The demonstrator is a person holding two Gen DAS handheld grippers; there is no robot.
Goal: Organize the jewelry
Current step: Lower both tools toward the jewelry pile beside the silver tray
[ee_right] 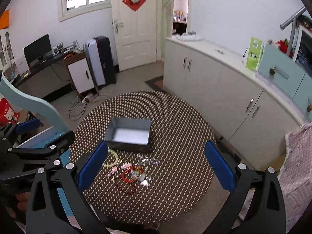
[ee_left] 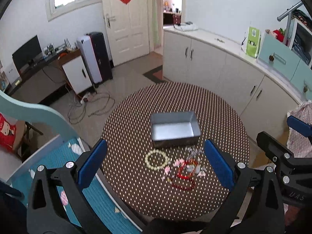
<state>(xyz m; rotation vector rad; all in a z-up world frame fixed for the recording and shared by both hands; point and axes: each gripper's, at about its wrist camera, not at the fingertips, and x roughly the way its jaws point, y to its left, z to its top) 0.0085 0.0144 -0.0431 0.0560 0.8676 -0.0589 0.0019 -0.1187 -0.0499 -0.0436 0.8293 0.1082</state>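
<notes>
An empty grey metal box [ee_left: 174, 129] [ee_right: 128, 134] stands on the round dotted table [ee_left: 136, 195] [ee_right: 185, 136]. In front of it lie a pale bead bracelet [ee_left: 156, 159] [ee_right: 113, 159], a red cord bracelet [ee_left: 186, 170] [ee_right: 129, 175], a dark red bead strand [ee_left: 183, 186] [ee_right: 124, 188], pink pieces [ee_left: 176, 163] [ee_right: 115, 170] and a clear crystal piece [ee_left: 193, 151] [ee_right: 148, 160]. My left gripper [ee_left: 156, 164] hovers above the jewelry, open and holding nothing. My right gripper [ee_right: 156, 164] is open too, high over the table's right part.
A light blue chair [ee_left: 48, 136] with a teal cushion stands left of the table. White cabinets [ee_left: 224, 68] run along the right. Cables [ee_left: 87, 107] lie on the floor behind. A pink cloth [ee_right: 298, 156] hangs at the right edge.
</notes>
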